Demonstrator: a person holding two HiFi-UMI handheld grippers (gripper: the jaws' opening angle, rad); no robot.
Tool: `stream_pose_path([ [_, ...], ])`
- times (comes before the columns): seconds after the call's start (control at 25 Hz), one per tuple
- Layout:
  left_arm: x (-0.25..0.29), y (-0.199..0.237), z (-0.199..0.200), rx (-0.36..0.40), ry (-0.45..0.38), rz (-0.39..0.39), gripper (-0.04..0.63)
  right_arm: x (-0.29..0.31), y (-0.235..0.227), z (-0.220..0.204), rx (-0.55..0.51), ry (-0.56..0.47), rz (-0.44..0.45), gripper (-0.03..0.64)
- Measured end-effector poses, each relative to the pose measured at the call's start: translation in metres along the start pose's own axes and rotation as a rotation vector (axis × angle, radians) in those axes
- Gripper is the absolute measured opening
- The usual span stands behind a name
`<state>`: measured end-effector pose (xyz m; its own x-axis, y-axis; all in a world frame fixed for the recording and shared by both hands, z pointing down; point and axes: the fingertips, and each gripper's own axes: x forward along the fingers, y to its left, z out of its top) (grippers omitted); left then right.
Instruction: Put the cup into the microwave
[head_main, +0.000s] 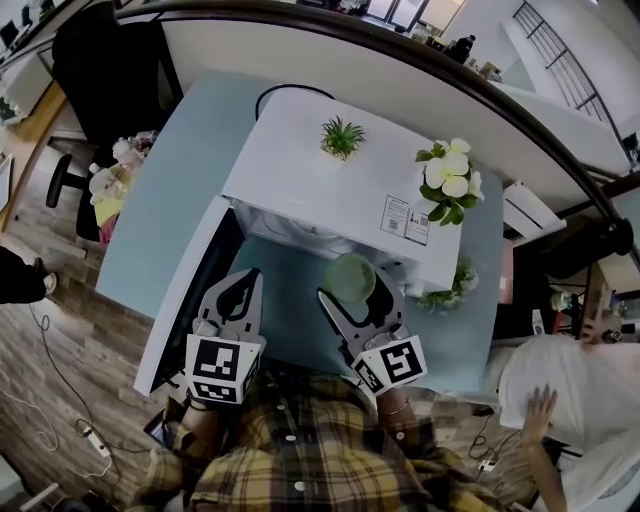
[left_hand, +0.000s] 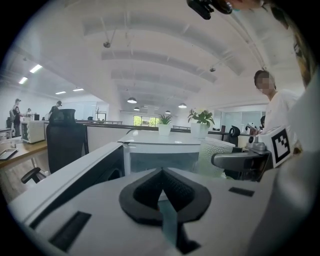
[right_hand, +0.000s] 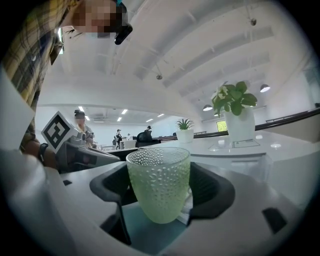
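A pale green dimpled glass cup (head_main: 349, 276) stands upright between the jaws of my right gripper (head_main: 356, 290), which is shut on it. The cup hangs just in front of the white microwave (head_main: 320, 185), near the mouth of its cavity. The microwave door (head_main: 185, 300) is swung wide open to the left. My left gripper (head_main: 249, 277) is shut with nothing in it, beside the open door's inner face. In the right gripper view the cup (right_hand: 159, 187) fills the middle. The left gripper view shows the cup (left_hand: 215, 155) off to the right.
On the microwave's top stand a small green plant (head_main: 341, 137) and a white-flowered plant (head_main: 450, 180). The microwave sits on a light blue table (head_main: 160, 200). A person in white (head_main: 560, 390) is at the right; a black chair (head_main: 100, 60) is at the far left.
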<state>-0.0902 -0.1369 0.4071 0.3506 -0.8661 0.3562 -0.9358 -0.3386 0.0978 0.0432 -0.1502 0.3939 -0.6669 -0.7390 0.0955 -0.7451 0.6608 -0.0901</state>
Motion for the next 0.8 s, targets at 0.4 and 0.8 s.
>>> stream_pose_path([
  [0.4,0.005,0.005,-0.004,0.007,0.016,-0.02,-0.011,0.005,0.001,-0.009,-0.012,0.019,-0.013,0.368],
  [0.8,0.006,-0.001,-0.012,0.008,0.033,-0.029,-0.011,0.008,-0.002,-0.02,-0.027,0.02,-0.008,0.368],
])
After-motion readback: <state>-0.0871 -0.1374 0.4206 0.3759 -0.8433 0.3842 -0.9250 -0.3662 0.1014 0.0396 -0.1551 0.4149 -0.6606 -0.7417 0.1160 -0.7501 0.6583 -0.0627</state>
